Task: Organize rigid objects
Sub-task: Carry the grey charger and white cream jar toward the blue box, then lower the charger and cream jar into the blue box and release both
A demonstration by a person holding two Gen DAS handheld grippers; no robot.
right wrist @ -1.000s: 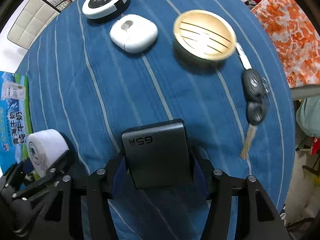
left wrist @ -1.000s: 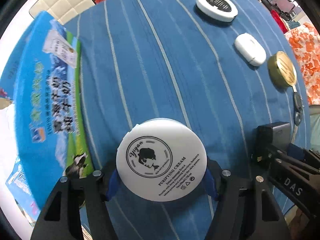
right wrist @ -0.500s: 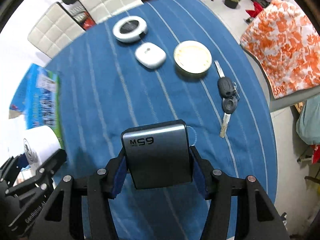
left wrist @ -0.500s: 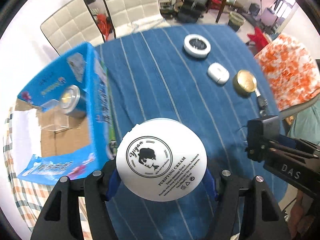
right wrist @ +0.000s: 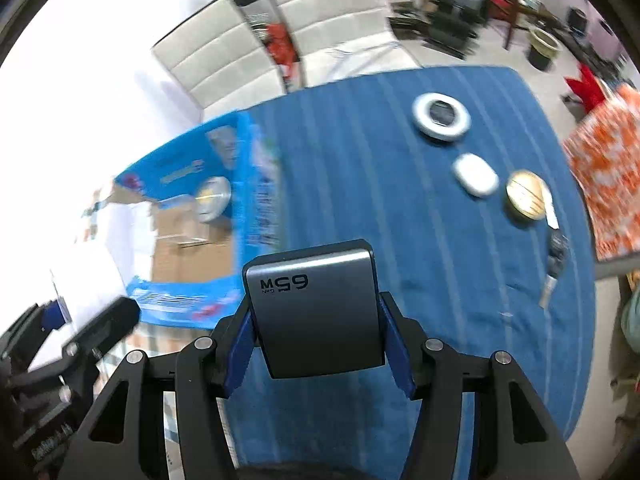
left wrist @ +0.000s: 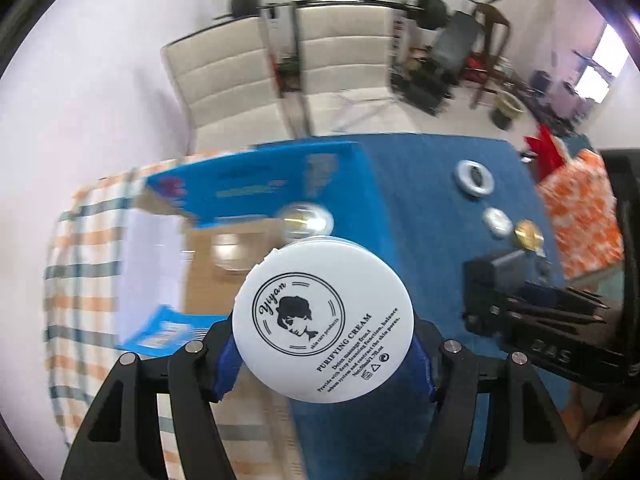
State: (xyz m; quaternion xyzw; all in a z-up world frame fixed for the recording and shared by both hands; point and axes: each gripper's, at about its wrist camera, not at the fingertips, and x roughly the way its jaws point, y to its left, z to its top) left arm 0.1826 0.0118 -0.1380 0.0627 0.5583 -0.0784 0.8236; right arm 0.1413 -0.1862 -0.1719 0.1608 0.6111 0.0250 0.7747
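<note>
- A table (right wrist: pixel 360 168) under a blue striped cloth is carrying an open blue carton (right wrist: pixel 248 200) at its left.
- A white ring-shaped case (right wrist: pixel 441 117), white pod (right wrist: pixel 476 174), gold lid (right wrist: pixel 525 195) and keys (right wrist: pixel 554 264) are lying in a row at its right.

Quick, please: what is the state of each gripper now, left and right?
Left gripper: closed on the white cream jar.
Right gripper: closed on the grey 65W charger.

White cream jar (left wrist: pixel 323 320) with black print; dark grey charger (right wrist: pixel 316 308); blue tablecloth (right wrist: pixel 360 184) with pale stripes; blue carton (left wrist: pixel 256 188), brown inside; orange-and-white floral cloth (right wrist: pixel 604 184); gold lid (right wrist: pixel 525 199)
</note>
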